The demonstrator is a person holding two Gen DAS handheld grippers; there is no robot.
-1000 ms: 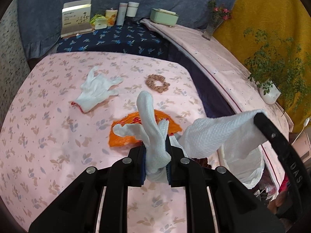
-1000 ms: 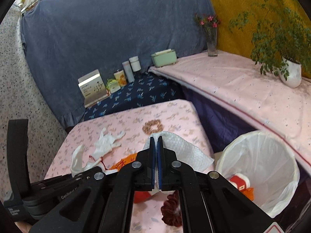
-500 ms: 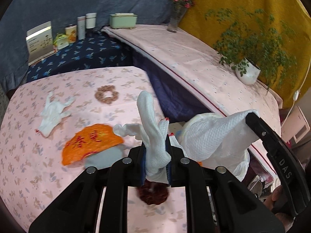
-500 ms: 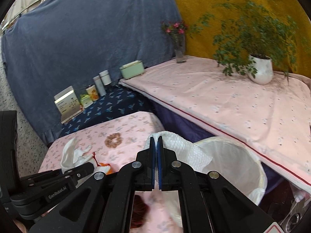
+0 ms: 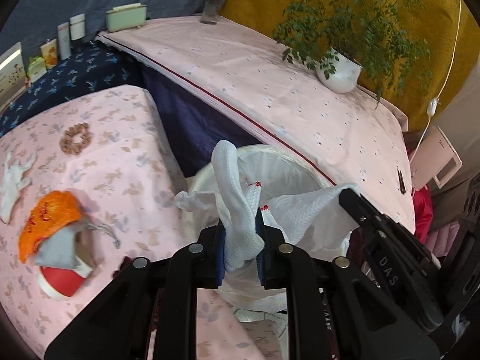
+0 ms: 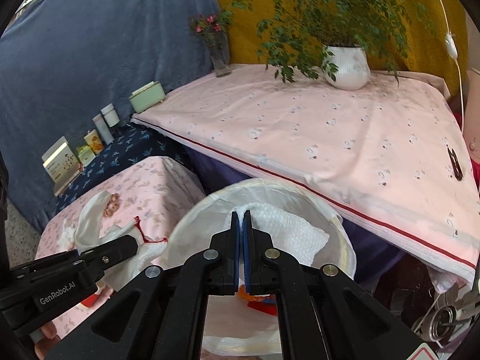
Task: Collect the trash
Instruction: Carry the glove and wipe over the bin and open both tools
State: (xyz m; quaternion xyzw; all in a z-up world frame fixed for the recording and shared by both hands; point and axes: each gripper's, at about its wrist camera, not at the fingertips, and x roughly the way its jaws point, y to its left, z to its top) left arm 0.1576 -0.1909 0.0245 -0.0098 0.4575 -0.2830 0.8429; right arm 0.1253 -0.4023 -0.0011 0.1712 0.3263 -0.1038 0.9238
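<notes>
your left gripper (image 5: pixel 241 240) is clenched on a white knitted work glove with red cuff stitching (image 5: pixel 237 198); in the left wrist view the glove's fingers stick up from between the blue pads at the centre of the frame, in front of the round bin lined with a white plastic bag (image 5: pixel 285 165). your right gripper (image 6: pixel 241 252) is clenched on a white textured paper towel (image 6: pixel 288 231), the two blue pads pressed almost together with the sheet's edge pinched between them. in the right wrist view the towel hangs over the bin's opening (image 6: pixel 339 219) at lower centre, and red and orange scraps show at the bottom of the bin, partly hidden by the gripper. the same towel appears right of centre in the left wrist view (image 5: pixel 306 210), stretched from your right gripper's black tip toward the glove.

on the pink floral-print tablecloth (image 5: pixel 120 156) at the left of the left wrist view lie a second white glove (image 5: pixel 13 180) at the left edge, a brown scrunchie (image 5: pixel 75 141) above it, an orange mesh piece (image 5: pixel 48 219) and a red and white round cup (image 5: pixel 61 283) at lower left, the cup partly under the orange piece. a potted green plant in a white pot (image 6: pixel 348 66) stands at the upper right of the right wrist view.
</notes>
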